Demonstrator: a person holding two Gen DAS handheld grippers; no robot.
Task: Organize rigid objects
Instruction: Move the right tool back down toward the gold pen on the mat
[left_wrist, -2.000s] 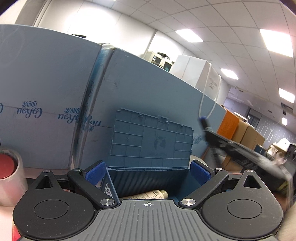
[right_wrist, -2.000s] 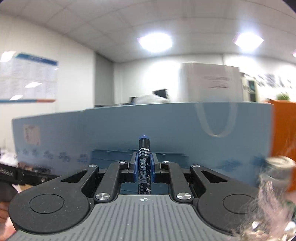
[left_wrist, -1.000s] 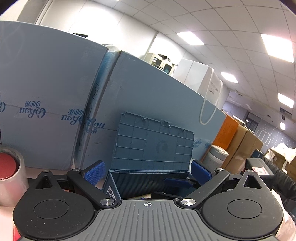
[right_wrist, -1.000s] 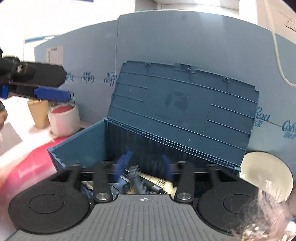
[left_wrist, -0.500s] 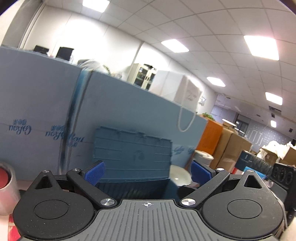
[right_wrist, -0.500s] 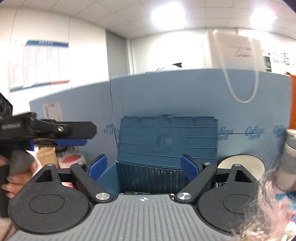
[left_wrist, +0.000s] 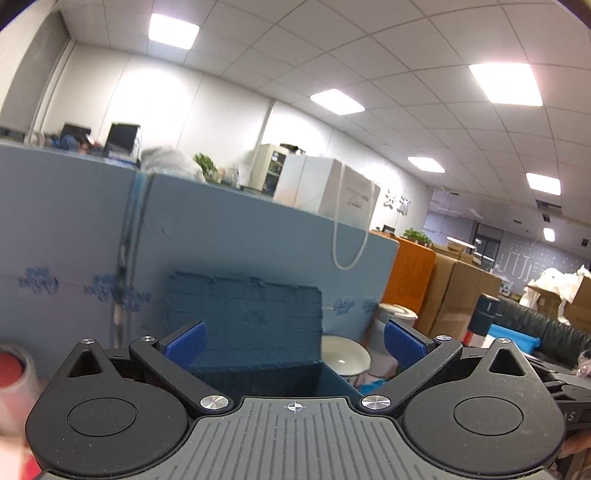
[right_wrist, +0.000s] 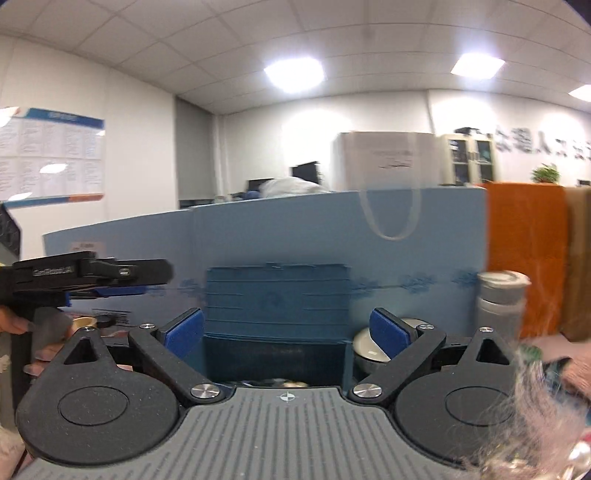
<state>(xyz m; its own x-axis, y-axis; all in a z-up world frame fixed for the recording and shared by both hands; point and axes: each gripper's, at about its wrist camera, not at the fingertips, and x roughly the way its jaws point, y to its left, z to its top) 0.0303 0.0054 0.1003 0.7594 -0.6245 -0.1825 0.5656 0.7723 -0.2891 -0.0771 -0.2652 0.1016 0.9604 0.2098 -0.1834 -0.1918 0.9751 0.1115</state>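
1. Claws: left claw (left_wrist: 293, 341) and right claw (right_wrist: 286, 328) both released, empty.
2. Blue bin (right_wrist: 275, 356) ahead, lid up, items inside.
3. Between placements, seemingly; next, fetch another rigid object.

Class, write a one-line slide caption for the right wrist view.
Open right gripper faces the open blue storage box; left gripper alongside.

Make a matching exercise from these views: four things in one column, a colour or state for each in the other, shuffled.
Things:
1. storage box
2. bowl
3. right claw
4. tape roll

States:
a. white, right of the box
b. lid up, dark blue
c. red middle, far left
d. open, holding nothing

Pairs: 1-b, 2-a, 3-d, 4-c
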